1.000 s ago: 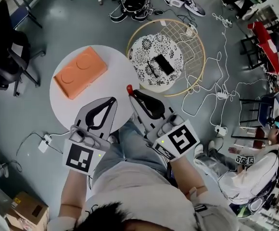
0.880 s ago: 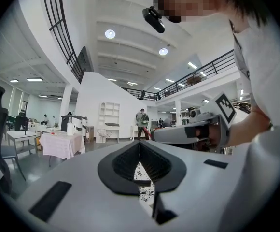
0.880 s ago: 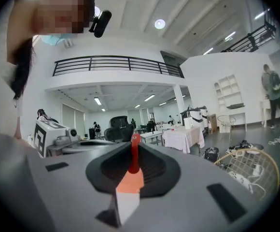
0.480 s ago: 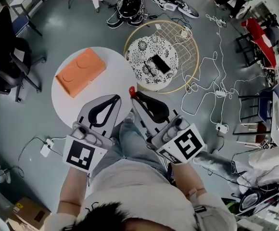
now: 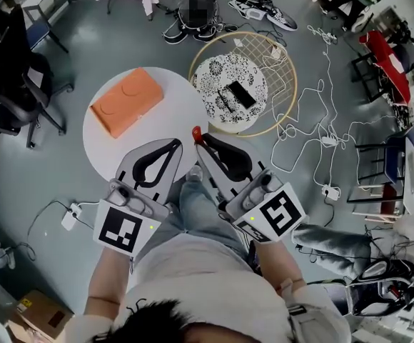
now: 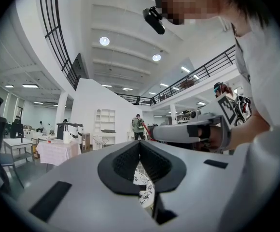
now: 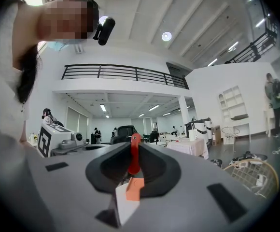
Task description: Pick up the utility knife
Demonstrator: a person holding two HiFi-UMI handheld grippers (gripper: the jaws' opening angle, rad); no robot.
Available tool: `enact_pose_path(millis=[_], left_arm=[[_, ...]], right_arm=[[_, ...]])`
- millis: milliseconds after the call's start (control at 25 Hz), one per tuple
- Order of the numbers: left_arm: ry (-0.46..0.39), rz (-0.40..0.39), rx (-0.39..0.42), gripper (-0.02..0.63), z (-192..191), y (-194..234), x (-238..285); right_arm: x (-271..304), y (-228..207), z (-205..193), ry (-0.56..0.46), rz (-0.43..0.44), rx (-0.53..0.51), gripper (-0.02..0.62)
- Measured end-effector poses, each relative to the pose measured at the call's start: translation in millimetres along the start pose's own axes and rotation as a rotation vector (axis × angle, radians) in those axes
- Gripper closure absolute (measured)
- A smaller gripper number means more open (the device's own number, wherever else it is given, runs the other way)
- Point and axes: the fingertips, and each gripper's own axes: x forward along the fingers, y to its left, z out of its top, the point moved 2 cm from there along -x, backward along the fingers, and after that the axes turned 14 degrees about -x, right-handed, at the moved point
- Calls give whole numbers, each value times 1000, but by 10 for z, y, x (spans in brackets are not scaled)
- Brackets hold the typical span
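Observation:
The utility knife (image 5: 195,132) is red, and only its end sticks out past the tips of my right gripper (image 5: 200,138), which is shut on it above the near right edge of the white round table (image 5: 114,148). In the right gripper view the knife (image 7: 134,159) stands upright between the black pads, pinched at the tips of the right gripper (image 7: 134,141). My left gripper (image 5: 174,143) hovers beside it over the same table edge, shut with nothing in it. In the left gripper view, the left gripper (image 6: 140,142) has its tips touching.
An orange box (image 5: 126,100) lies on the table's far side. A patterned round stool (image 5: 214,77) carries a black device (image 5: 239,95) and stands inside a gold wire ring (image 5: 293,84). White cables (image 5: 314,131) trail over the floor at the right; black chairs (image 5: 7,91) stand at the left.
The head view has shifted a little, so a seated person at the right edge is out of view. Both grippers keep their places and the right one still holds the knife.

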Motion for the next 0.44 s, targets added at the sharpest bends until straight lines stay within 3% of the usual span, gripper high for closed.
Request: enact_pose_path(millis=[240,440], left_arm=[[-6,2,-2,595,95,19,-32],[-9,-1,2,595,-58,-83,-143]], right_arm=[[59,19,95,-3,10,-5,543],[-64,170,8,-10,10,-17,543]])
